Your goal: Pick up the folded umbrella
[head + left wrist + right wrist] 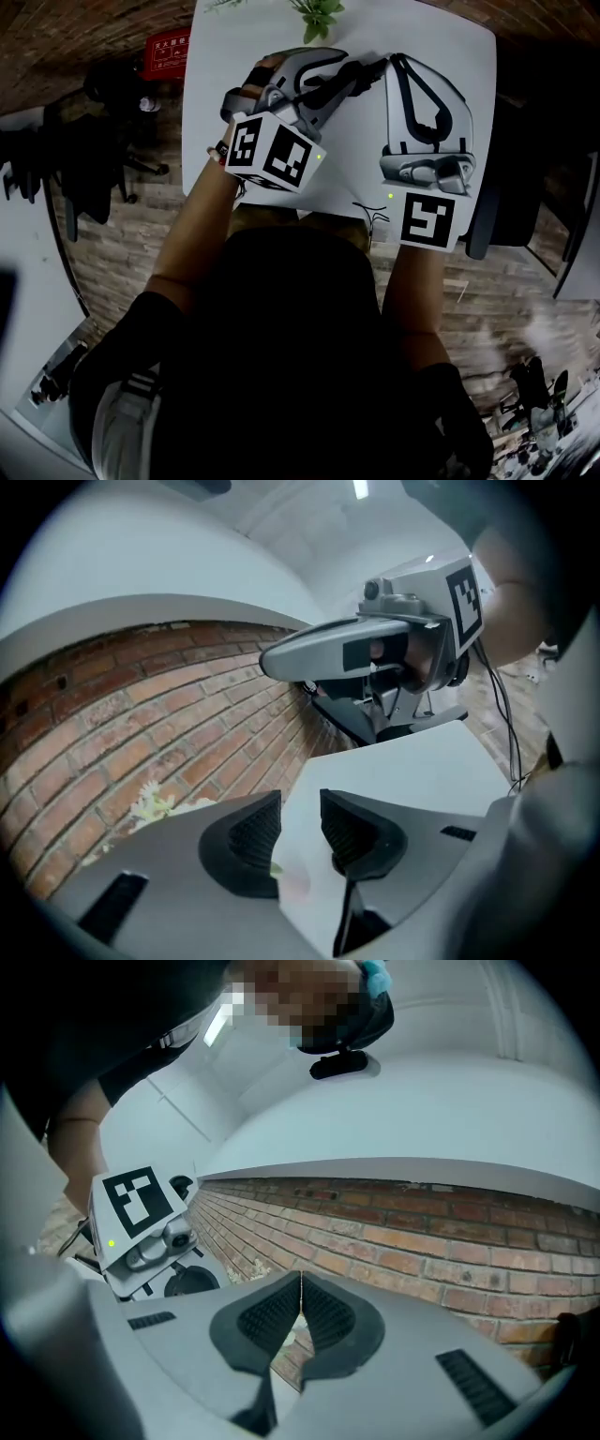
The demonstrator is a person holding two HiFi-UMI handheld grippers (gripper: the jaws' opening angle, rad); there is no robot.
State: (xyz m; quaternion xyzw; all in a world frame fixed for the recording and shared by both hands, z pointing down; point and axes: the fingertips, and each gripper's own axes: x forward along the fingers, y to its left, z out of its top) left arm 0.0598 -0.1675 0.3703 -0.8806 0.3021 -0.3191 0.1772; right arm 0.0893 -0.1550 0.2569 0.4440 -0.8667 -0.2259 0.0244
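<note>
Head view: your left gripper (367,67) and right gripper (398,62) both point toward 12 o'clock over the white table (220,56), with a plant (317,13) at 12. No folded umbrella shows.

Left gripper view: jaws narrowly apart, only tabletop between them.

Right gripper view: jaws pressed together and empty, brick wall (450,1232) ahead.

You cannot tell the umbrella's bearing, its long axis or the nearer hand.
</note>
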